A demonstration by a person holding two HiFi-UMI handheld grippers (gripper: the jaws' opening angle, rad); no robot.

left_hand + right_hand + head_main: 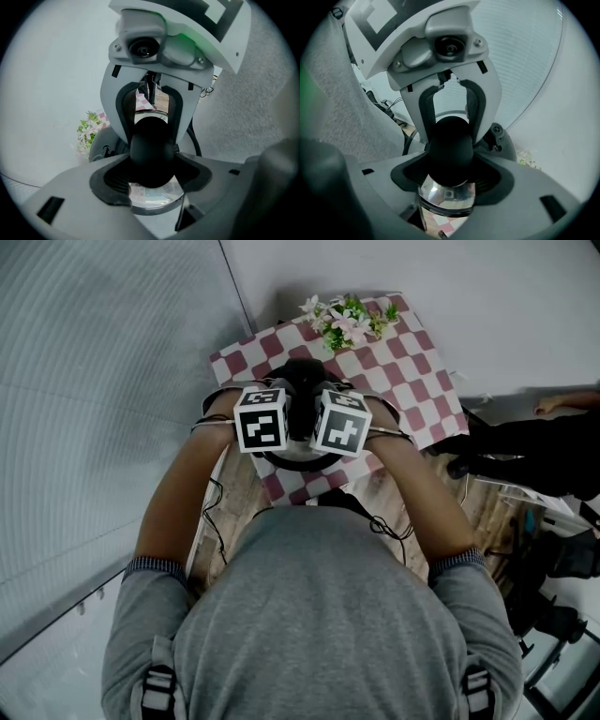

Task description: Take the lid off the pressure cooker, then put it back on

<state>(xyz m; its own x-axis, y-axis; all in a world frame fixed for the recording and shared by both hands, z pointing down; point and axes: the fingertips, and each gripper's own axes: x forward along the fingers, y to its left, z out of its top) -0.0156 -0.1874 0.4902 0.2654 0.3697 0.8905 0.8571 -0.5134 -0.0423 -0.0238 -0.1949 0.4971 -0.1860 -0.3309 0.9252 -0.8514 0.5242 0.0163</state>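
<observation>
The pressure cooker lid's black knob [151, 151] sits between the jaws of both grippers, which face each other across it. My left gripper [151, 169] is shut on the knob from one side and my right gripper [449, 171] from the other. Under the knob the shiny lid [446, 199] shows, with checked cloth visible below its edge. The dark cooker body [99, 146] lies behind the jaws. In the head view the left gripper [262, 420] and right gripper [341, 424] stand side by side over the cooker [298, 381], hiding the lid.
The cooker stands on a small table with a red-and-white checked cloth [412, 362]. A bunch of flowers [347, 320] lies at the table's far edge. A person in dark clothes [553, 442] is at the right. A grey wall [94, 381] runs along the left.
</observation>
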